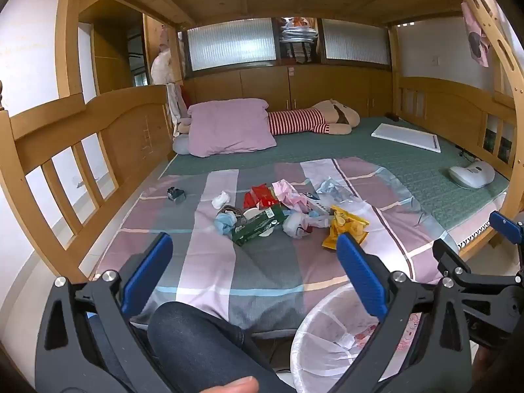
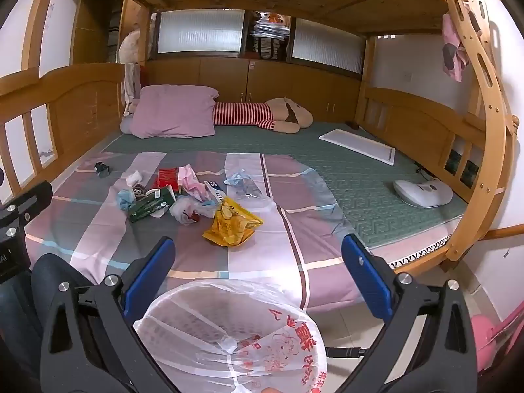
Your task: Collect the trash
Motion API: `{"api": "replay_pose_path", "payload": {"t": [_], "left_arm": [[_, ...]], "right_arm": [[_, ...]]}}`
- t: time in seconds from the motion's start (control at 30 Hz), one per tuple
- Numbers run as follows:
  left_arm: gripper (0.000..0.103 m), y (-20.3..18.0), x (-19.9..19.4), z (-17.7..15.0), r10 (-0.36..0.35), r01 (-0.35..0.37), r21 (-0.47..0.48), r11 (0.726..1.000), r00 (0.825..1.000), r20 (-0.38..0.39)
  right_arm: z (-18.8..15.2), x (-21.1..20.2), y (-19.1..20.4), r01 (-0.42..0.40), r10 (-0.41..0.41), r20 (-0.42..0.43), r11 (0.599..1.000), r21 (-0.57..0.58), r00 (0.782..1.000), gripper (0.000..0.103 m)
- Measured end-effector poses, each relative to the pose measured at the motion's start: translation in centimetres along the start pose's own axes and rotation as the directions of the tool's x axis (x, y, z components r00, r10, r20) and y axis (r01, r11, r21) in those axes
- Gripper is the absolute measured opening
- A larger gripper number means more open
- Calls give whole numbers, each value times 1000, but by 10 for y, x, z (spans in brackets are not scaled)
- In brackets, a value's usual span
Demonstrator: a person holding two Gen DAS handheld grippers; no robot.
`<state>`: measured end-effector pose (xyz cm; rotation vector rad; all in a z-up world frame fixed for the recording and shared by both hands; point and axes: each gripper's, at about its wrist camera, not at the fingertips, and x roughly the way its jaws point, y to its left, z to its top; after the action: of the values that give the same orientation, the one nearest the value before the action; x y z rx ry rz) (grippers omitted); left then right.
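Starting out: your left tongs and right tongs gape empty; trash pile uncollected on bed, lined bin waits.

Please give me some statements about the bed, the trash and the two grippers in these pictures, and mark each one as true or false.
1. Both the left gripper and the right gripper have open jaws with nothing between them. True.
2. The yellow snack bag is already inside the bin. False: it lies on the checked sheet, outside the bin.
3. The bin is lined with a white plastic bag. True.
4. The pink pillow lies among the trash. False: it sits at the far end of the bed, apart from the pile.
5. A striped plush toy lies beside the pillow. True.
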<state>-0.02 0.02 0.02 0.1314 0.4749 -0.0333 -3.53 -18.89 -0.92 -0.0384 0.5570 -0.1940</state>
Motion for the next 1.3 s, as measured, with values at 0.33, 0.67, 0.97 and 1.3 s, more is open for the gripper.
{"api": "replay_pose_path", "payload": {"t": [0.33,0.67,0.97,1.3], "left_arm": [[100,0,0,0,-2,2,1,1000,1000,-5],[100,1,4,-7,-3,3,-5,1000,1000,-14],[100,2,5,-7,-6,6,-9,1000,1000,-18],[100,3,9,-8,-7,6,-12,1000,1000,-24]], "right_arm": [[-1,0,-1,-6,6,4,1000,6,1000,100],[-1,-1,6,-9,9,7,1000,4,1000,100],[-2,-1,5,-15,15,6,1000,4,1000,100],[-2,-1,7,-16,16,4,1000,5,1000,100]]}}
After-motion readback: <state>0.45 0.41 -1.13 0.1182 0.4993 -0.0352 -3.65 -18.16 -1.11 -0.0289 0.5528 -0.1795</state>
